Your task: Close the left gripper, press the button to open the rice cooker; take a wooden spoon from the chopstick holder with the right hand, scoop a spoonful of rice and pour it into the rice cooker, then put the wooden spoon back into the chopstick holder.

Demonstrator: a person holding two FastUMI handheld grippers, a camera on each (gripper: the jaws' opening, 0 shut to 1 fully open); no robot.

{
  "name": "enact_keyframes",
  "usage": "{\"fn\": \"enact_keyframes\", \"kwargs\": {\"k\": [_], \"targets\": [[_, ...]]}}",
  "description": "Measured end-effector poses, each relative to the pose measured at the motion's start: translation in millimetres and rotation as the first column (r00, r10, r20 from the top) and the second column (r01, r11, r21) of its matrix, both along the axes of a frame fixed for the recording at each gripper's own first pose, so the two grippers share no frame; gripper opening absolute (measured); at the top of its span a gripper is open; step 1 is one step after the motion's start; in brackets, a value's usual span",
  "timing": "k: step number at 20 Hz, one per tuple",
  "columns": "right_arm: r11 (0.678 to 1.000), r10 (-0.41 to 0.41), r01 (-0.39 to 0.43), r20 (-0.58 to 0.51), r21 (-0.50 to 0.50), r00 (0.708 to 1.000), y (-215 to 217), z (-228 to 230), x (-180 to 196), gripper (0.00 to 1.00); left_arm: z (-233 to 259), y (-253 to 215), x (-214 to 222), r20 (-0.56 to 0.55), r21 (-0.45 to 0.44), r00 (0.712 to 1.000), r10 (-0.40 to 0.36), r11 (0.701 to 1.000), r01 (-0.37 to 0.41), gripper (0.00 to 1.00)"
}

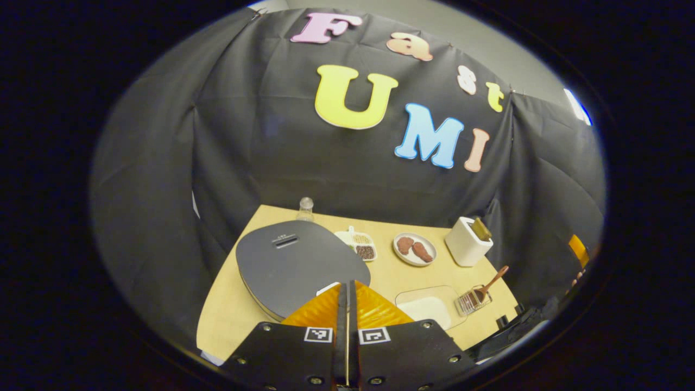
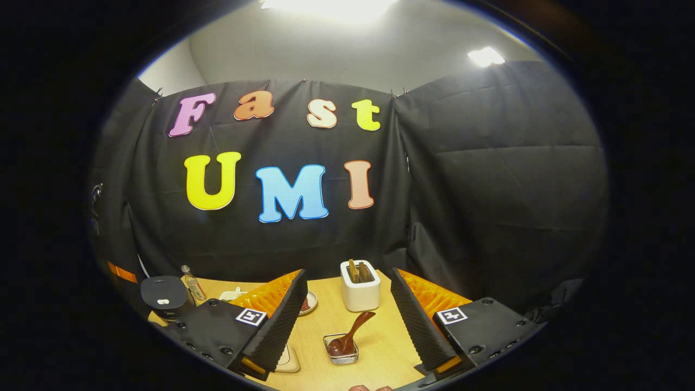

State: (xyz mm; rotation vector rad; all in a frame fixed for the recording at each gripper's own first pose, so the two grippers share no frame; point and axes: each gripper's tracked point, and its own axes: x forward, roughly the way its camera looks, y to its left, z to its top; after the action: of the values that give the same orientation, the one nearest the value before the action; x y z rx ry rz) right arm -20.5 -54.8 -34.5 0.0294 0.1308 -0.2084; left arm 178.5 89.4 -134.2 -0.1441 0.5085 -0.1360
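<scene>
left gripper [image 1: 347, 296] – fingers pressed together, empty | rice cooker [image 1: 296, 266] lid down, directly ahead and below it – button [image 1: 327, 288] just beyond the tips | right gripper [image 2: 347, 312] spread wide, empty | wooden spoon [image 2: 350, 335] in chopstick holder [image 2: 341, 350] ahead between its fingers, handle tilting up-right
</scene>
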Motion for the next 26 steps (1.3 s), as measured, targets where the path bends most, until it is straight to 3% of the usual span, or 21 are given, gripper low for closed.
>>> {"fn": "enact_keyframes", "kwargs": {"k": [12,13,14,16,18,26], "targets": [[1.0,0.02,-0.019,-0.048,0.023,0.999,-12.6,-28.9,43.2,0.98,-88.5,-7.4,58.0,-0.201,0.009,0.978,0.053,0.999,-0.052,0.03],[0.999,0.023,-0.022,-0.054,0.029,0.998,-12.1,-31.2,46.7,0.93,-91.5,-7.8,56.7,-0.21,0.013,0.976,0.054,0.999,-0.052,0.03],[0.999,0.024,-0.022,-0.059,0.032,0.998,-12.9,-32.6,49.6,0.98,-95.6,-7.1,58.3,-0.22,0.025,0.974,0.058,0.998,-0.053,0.03],[0.999,0.025,-0.022,-0.062,0.037,0.998,-13.7,-34.4,53.9,0.93,-94.1,-6.3,56.2,-0.215,0.032,0.975,0.055,0.998,-0.049,0.03],[0.999,0.026,-0.023,-0.064,0.043,0.998,-13.7,-36.0,57.7,0.98,-101.0,-6.6,50.7,-0.235,0.032,0.97,0.062,0.998,-0.056,0.03],[0.998,0.018,-0.012,-0.102,0.063,0.995,-15.7,-48.1,51.5,0.98,-103.9,-9.6,54.1,-0.215,0.034,0.974,0.067,0.998,-0.061,0.02]]}}
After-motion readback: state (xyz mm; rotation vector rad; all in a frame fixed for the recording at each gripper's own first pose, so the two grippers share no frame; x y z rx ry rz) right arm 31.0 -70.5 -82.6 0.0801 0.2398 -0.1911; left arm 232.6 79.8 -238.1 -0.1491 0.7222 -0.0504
